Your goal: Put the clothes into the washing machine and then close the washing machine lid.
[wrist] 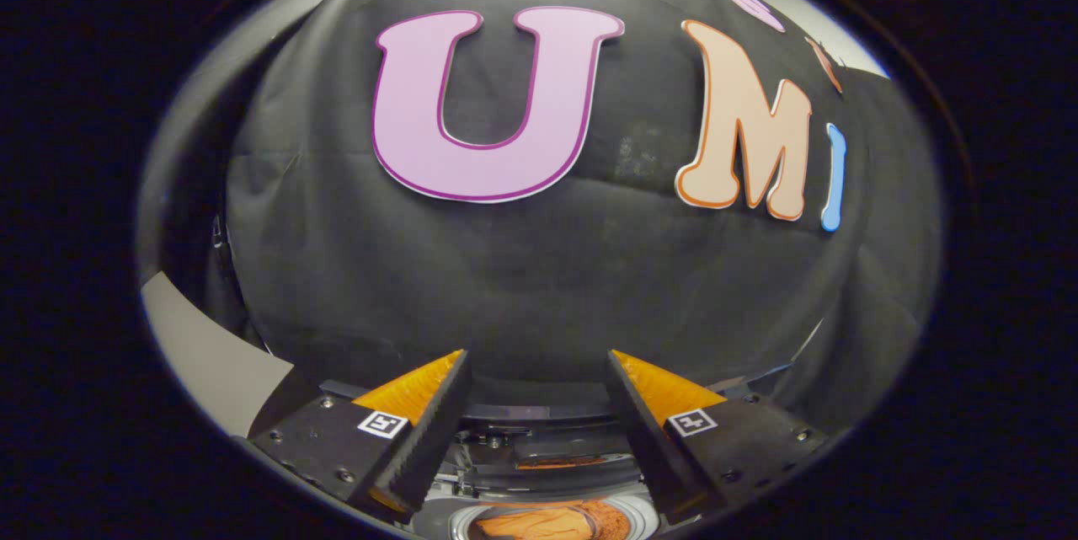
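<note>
Below, orange clothes (547,523) lie between the gripper (536,367) fingers (apart, empty).

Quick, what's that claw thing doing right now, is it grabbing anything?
Gripper: open, fingers apart, holding nothing; raised toward the booth's wall, with the washing machine and the clothes inside it below.

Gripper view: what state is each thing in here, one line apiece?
gripper: fingers spread apart, nothing between them, pointing at the booth wall.
washing machine: below the fingers, its opening uncovered from what shows.
orange clothes: lying inside the machine's round opening, below and between the fingers.
lid: too little visible to tell its position.
</note>
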Motion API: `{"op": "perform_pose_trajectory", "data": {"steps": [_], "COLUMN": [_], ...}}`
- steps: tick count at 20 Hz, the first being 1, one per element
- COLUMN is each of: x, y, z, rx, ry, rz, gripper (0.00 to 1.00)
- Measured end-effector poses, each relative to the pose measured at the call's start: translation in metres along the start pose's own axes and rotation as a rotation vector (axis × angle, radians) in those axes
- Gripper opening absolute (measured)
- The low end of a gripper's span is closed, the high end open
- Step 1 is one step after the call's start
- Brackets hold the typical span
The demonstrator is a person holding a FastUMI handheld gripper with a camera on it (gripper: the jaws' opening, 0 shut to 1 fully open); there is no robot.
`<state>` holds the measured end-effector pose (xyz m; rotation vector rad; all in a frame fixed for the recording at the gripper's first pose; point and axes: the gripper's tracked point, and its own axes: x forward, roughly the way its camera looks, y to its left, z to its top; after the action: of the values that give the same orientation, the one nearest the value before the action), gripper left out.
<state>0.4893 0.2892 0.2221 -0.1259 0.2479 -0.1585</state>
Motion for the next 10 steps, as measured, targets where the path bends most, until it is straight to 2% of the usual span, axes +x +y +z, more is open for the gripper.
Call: {"op": "perform_pose_trajectory", "data": {"steps": [10], "x": [-0.0087], "y": [-0.002], "z": [-0.0063], "rx": [0.059], "ry": [0.018], "rz": [0.036], "gripper": [0.97]}}
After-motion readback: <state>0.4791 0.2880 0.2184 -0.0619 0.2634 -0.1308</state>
